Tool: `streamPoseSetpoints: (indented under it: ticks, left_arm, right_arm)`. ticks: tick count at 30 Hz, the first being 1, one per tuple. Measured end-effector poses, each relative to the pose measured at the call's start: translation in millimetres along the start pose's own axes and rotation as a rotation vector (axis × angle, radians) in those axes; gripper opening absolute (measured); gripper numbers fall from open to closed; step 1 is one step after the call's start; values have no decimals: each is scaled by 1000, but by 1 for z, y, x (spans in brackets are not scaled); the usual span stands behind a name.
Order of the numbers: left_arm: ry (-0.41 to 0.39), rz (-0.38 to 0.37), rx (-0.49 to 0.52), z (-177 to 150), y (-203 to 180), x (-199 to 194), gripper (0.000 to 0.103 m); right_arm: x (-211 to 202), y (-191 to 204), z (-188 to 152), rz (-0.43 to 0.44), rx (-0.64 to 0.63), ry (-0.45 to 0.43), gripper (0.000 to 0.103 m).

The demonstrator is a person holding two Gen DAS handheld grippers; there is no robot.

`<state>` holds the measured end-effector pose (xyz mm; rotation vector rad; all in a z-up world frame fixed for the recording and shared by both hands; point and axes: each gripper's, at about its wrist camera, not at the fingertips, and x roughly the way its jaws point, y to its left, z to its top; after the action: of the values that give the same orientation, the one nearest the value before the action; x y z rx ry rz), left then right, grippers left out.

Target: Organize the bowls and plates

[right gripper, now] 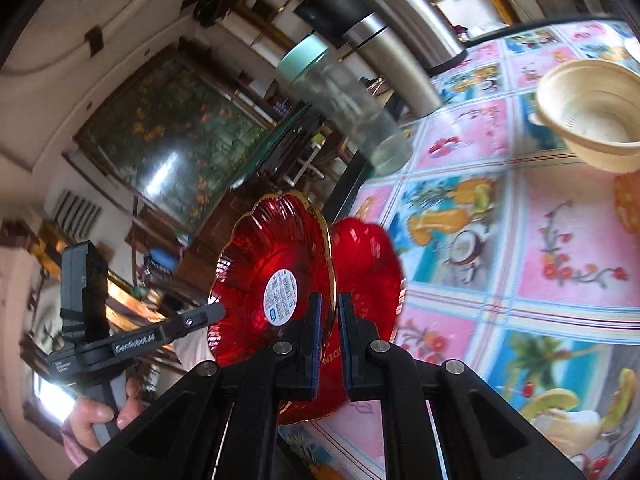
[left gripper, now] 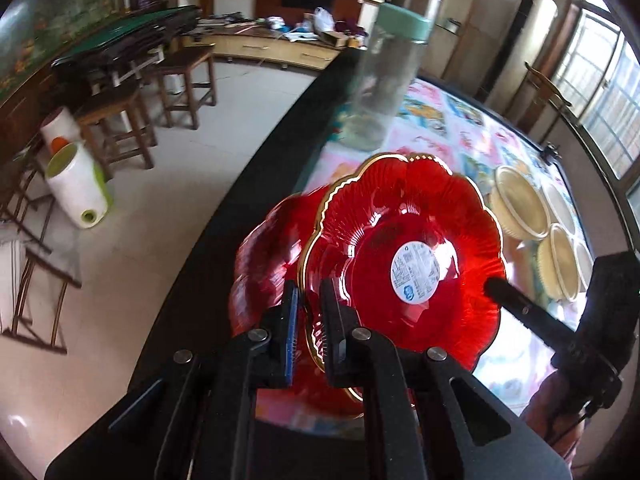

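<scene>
A red glass plate [left gripper: 400, 232] with a gold scalloped rim and a white sticker is held tilted above the table. My left gripper [left gripper: 310, 292] is shut on its near rim. My right gripper [right gripper: 330, 304] is shut on the opposite rim of the same red plate [right gripper: 260, 256]. Each gripper shows in the other's view: the right gripper [left gripper: 494, 286] at the plate's far edge, the left gripper [right gripper: 218, 312] held by a hand. A second red plate [left gripper: 264, 264] [right gripper: 368, 264] lies blurred beneath, near the table's edge. Cream bowls [left gripper: 520, 208] [right gripper: 588, 120] sit further in.
A clear bottle [left gripper: 384, 80] [right gripper: 344, 96] with a mint lid stands near the table's black edge, and a steel flask [right gripper: 400, 40] behind it. The table [left gripper: 460, 120] has a colourful patterned cloth. Wooden stools [left gripper: 184, 84] stand on the floor to the left.
</scene>
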<state>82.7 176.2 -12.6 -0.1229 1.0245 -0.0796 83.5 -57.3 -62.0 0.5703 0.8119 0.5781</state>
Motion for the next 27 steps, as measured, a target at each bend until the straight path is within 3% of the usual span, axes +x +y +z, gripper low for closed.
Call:
streamPoseSetpoints:
  ticks: [8, 15, 25, 27]
  left_arm:
    - [-38, 35, -43, -19, 12, 13, 9]
    - [-55, 49, -48, -31, 12, 15, 9]
    - [-92, 171, -7, -36, -1, 24, 10]
    - [-119, 209, 8, -39, -3, 23, 10]
  right_arm:
    - [17, 15, -16, -110, -107, 10, 8]
    - [21, 7, -18, -146, -120, 29, 8]
    - [25, 12, -18, -204, -179, 14, 13]
    - [23, 12, -18, -209, -179, 3, 19]
